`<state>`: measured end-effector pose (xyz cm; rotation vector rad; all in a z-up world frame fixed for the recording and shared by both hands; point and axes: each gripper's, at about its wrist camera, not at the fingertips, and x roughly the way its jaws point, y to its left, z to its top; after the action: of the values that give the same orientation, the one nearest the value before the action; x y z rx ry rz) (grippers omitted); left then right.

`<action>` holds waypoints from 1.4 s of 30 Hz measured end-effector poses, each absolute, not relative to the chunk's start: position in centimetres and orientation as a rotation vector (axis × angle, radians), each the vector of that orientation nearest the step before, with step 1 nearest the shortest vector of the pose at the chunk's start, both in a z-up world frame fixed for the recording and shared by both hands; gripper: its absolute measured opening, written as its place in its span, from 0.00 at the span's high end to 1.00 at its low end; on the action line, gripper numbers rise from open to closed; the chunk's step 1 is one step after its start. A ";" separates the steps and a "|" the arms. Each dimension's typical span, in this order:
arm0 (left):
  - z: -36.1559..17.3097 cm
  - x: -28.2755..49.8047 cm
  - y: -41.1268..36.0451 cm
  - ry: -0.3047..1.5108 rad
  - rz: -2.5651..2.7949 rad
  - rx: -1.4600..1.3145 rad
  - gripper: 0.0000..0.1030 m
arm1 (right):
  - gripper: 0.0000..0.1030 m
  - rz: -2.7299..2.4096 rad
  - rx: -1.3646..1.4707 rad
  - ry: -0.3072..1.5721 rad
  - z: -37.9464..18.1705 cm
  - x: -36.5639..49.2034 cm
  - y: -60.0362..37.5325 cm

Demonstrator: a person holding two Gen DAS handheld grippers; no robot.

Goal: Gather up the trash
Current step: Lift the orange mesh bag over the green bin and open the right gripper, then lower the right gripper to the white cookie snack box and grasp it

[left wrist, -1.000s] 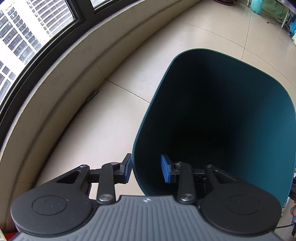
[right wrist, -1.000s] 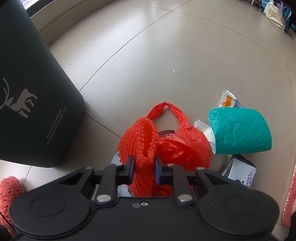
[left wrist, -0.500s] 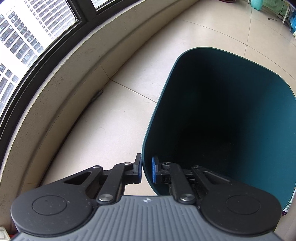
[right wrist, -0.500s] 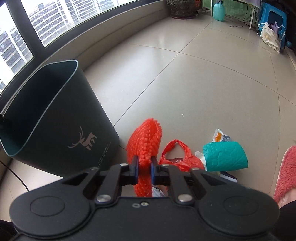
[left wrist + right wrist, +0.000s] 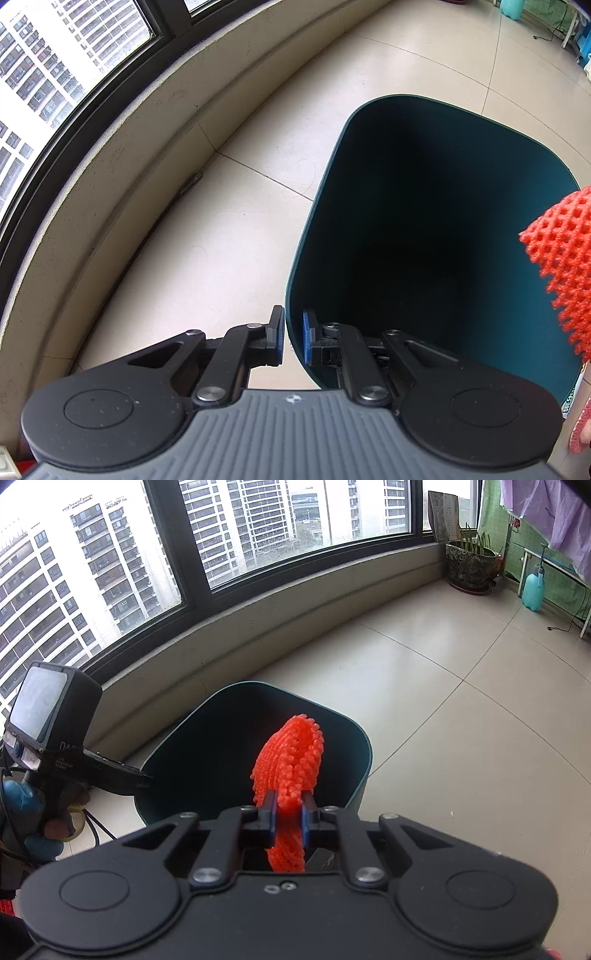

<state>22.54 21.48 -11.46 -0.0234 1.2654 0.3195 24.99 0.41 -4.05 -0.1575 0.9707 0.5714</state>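
Two claws work the dark green bin (image 5: 364, 764): the left gripper (image 5: 293, 338) is clenched on the bin's near rim, one pad inside and one outside, while the right gripper (image 5: 288, 814) is grasping a red foam net (image 5: 290, 760), raised over the bin's open mouth on the tiled floor (image 5: 461, 709).

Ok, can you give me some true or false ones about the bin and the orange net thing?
1. The right tongs pinch the orange foam mesh net. True.
2. The left tongs grip the rim of the dark green plastic bin. True.
3. The net lies on the beige tiled floor. False: it is held up over the bin's opening.
4. The bin is full of trash. False: its inside looks dark, with no trash showing.
5. A potted plant stands by the window. True.
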 end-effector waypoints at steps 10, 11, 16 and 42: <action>-12.1 22.8 22.0 1.277 0.329 -0.037 0.90 | 0.89 0.570 -0.261 1.082 -11.0 27.1 4.6; -12.1 22.8 22.0 1.276 0.330 -0.038 0.90 | 0.89 0.573 -0.265 1.089 -11.4 27.2 4.6; -12.0 22.8 21.6 1.275 0.333 -0.029 0.90 | 0.80 0.584 -0.253 1.106 -11.8 27.8 4.9; -11.5 23.3 20.6 1.297 0.333 0.019 0.91 | 0.39 0.471 -0.164 1.013 -6.7 26.7 -8.6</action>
<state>23.29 20.58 -11.52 0.0194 1.2974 0.3332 26.73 -8.58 -6.73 -0.1644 1.0125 0.4707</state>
